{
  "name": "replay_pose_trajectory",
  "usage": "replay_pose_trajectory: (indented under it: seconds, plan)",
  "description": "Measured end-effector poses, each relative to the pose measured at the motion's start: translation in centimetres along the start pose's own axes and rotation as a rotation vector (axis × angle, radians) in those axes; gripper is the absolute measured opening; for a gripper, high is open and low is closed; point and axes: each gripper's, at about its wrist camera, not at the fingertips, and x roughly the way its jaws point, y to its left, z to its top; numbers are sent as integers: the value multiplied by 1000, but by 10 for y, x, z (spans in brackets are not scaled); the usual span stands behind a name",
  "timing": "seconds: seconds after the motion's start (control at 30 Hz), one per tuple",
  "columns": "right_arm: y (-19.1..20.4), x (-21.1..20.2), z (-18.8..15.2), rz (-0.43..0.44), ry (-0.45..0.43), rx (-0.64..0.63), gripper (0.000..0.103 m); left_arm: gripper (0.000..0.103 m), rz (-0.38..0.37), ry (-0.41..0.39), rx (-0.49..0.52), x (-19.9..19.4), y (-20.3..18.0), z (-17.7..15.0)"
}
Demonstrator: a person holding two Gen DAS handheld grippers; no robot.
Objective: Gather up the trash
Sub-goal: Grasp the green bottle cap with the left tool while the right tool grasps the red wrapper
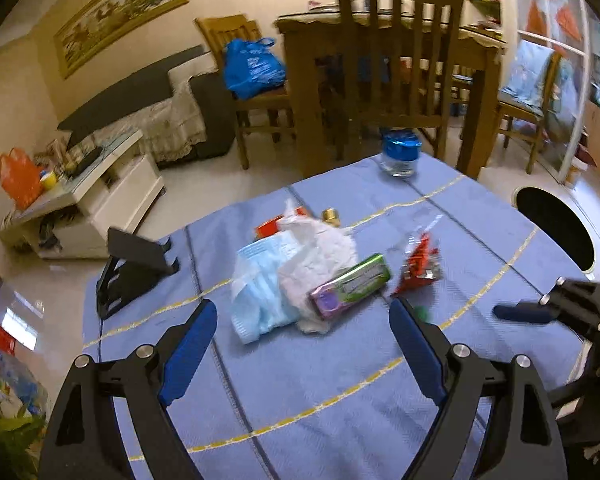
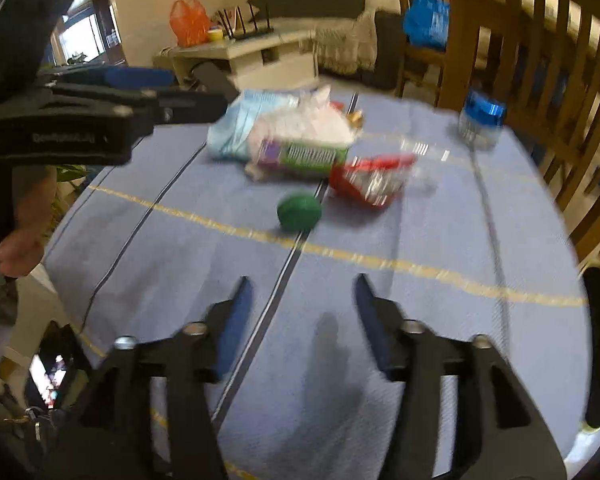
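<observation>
left gripper point(image 1: 302, 320): fingers apart, empty, before the tissue pile point(image 1: 320, 252)
right gripper point(image 2: 302, 304): fingers apart, empty, over the tabletop point(image 2: 440, 320)

A heap of trash lies mid-cloth point(image 1: 340, 380): a pale blue mask point(image 1: 256, 292) crumpled under a white tissue point(image 1: 320, 252), with a green-and-purple packet point(image 1: 350, 286) lying flat against it. Just right of the packet a red foil wrapper point(image 1: 418, 264) lies crumpled. A green cap point(image 2: 299, 212) rests near the wrapper, apart from the heap.

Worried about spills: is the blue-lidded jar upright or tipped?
Upright: the jar stands on its base on the table, blue lid on top.
</observation>
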Motion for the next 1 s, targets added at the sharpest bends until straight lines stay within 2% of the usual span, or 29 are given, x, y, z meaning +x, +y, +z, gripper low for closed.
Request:
replay_pose_trajectory:
  seconds: [0.1,0.23,0.37,0.43,0.47,0.53,0.6,0.73,0.83,0.97,1.0]
  plan:
    - [-18,2,19,7,-35,74,53,85,3,29,-41,4,17,-7]
    - [-44,18,37,38,-33,210,40,85,23,49,-79,4,40,-18]
    - [-31,39,58,-2,-26,129,37,85,22,57,-98,4,50,-22]
    - [-28,53,62,-21,6,111,26,85,24,55,-92,3,49,-22]
    - [-28,60,62,-34,25,103,24,85,23,54,-87,3,48,-22]
    - [-30,69,57,-27,75,102,2,85,17,53,-76,3,44,-24]
    - [-33,65,47,8,81,115,1,85,5,53,-55,4,38,-26]
    - [-48,23,21,120,23,205,1,85,-42,60,-15,9,20,-27]
    - [-67,-7,0,185,-17,300,1,85,-97,67,60,14,-9,-27]
    - [-88,-37,-27,211,-45,384,1,85,-151,103,135,30,-49,-22]
    - [-92,-39,-31,252,-52,410,1,85,-170,120,151,37,-60,-21]
